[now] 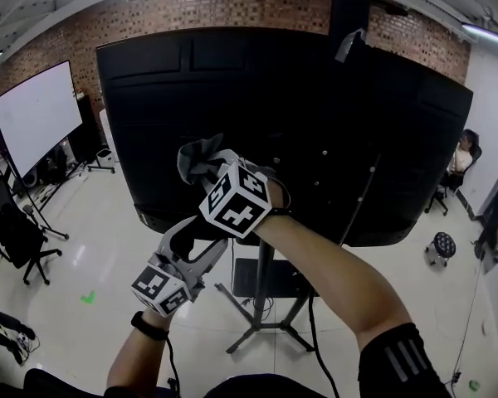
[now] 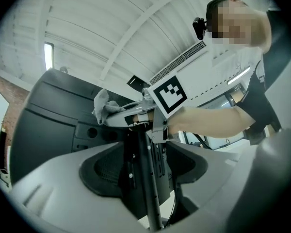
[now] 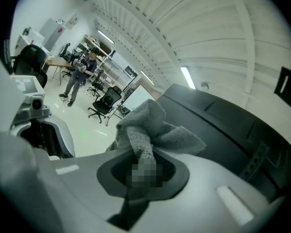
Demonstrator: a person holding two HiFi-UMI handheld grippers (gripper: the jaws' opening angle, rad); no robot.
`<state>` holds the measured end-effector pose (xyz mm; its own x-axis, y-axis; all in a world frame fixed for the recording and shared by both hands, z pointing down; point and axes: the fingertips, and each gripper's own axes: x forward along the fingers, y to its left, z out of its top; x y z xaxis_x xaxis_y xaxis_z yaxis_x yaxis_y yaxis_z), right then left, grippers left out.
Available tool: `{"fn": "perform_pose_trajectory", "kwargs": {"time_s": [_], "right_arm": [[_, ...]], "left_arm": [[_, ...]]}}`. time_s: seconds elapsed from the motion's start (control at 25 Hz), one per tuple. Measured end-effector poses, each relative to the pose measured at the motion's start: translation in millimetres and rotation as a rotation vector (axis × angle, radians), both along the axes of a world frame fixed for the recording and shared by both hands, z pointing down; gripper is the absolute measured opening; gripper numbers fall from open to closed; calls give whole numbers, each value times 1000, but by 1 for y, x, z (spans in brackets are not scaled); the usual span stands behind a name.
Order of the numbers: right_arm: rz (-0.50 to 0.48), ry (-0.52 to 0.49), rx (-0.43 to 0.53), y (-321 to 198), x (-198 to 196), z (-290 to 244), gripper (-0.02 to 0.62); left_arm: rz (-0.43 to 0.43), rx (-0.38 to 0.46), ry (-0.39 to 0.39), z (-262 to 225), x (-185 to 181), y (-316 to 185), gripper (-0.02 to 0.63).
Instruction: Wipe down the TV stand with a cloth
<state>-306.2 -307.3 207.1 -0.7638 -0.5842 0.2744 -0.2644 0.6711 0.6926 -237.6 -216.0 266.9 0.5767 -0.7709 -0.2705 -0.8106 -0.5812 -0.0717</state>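
Note:
I look down on the black back of a large TV [image 1: 315, 98] on its stand, whose pole [image 1: 264, 293] runs down to spread legs. My right gripper [image 1: 207, 168] is shut on a crumpled grey cloth [image 1: 197, 157] and holds it against the TV's back near the lower left. The cloth [image 3: 150, 130] bunches out of the jaws in the right gripper view. Below it, my left gripper [image 1: 201, 235] points up under the TV's lower edge with its jaws apart. The stand pole [image 2: 148, 178] shows between them in the left gripper view; whether they touch it I cannot tell.
A whiteboard [image 1: 37, 114] on wheels and an office chair [image 1: 21, 239] stand at the left. A small stool [image 1: 441, 245] and a seated person [image 1: 463, 160] are at the right. A black cable [image 1: 315, 338] hangs beside the stand. A brick wall rises behind the TV.

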Motion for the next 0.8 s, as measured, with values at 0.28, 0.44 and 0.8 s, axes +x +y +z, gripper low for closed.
{"fn": "perform_pose_trajectory", "kwargs": {"time_s": [0.28, 0.44, 0.8], "right_arm": [[87, 108, 17, -28, -63, 21, 29], [134, 141, 16, -47, -74, 29, 29], [211, 253, 88, -57, -57, 40, 29]], "left_arm": [[-30, -22, 8, 18, -59, 5, 302], [-34, -44, 21, 24, -79, -1, 302], [19, -40, 37, 27, -78, -6, 302]]}}
